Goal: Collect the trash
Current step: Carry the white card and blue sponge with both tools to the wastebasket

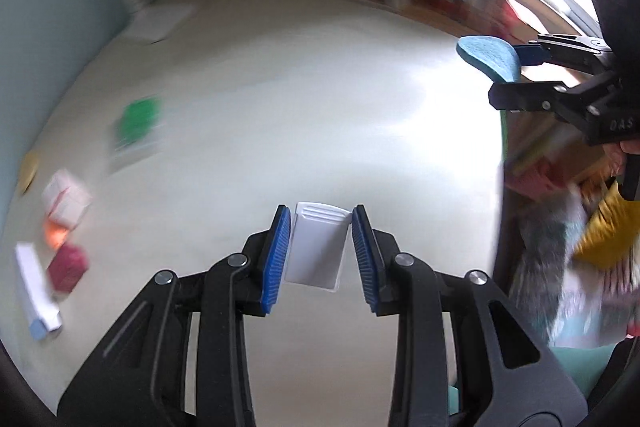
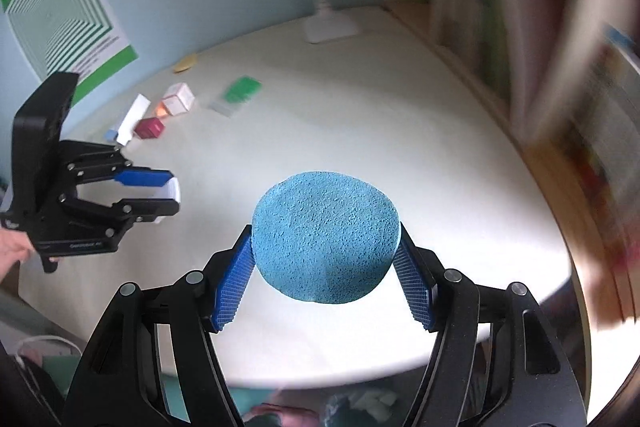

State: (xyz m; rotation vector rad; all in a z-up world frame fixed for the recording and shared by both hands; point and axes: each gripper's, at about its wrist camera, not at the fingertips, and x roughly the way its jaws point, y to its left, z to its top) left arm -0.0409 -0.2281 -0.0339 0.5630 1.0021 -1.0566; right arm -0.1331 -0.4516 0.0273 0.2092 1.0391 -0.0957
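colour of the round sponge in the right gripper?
Blue round sponge, speckled texture; right wrist view shows it best.

Bright daylight glares off the round white tabletop [image 1: 304, 131] beyond the fingers; fisheye edges smear with motion blur.

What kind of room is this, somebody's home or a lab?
Most likely a home study or a child's room. A white desk stands against a pale blue wall with a green striped poster; a wooden bookshelf runs along one side, and small coloured boxes lie scattered on the desk.
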